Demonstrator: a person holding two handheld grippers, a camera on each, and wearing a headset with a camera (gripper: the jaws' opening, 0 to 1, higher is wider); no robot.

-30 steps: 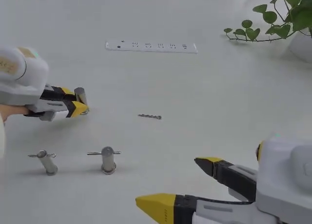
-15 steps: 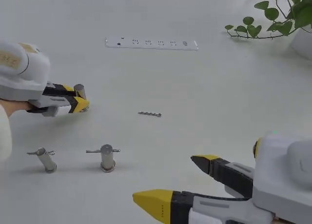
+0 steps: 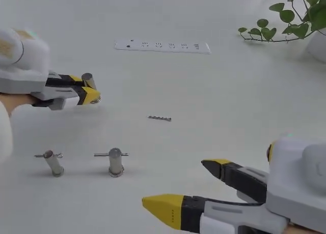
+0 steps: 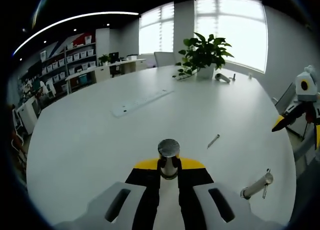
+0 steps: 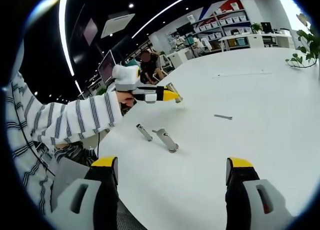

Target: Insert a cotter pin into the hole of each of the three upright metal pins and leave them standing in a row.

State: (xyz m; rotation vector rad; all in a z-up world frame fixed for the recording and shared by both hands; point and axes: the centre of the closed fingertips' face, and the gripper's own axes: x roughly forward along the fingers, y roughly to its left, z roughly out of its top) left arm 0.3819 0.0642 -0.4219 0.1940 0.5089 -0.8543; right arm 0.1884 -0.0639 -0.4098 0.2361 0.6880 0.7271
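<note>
While left claw (image 3: pixel 92 88) pinches metal pin (image 4: pixel 169 151), right claw (image 3: pixel 174 184) spread; cotter pin (image 3: pixel 159 118) between them.

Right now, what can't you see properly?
- Short grey metal pin: its shaft and hole, hidden between the left hand-held gripper's jaws, left gripper view.
- Thin loose cotter pin: too small for its shape, head view.
- Leafy green plant: cut off by the head view's edge.
</note>
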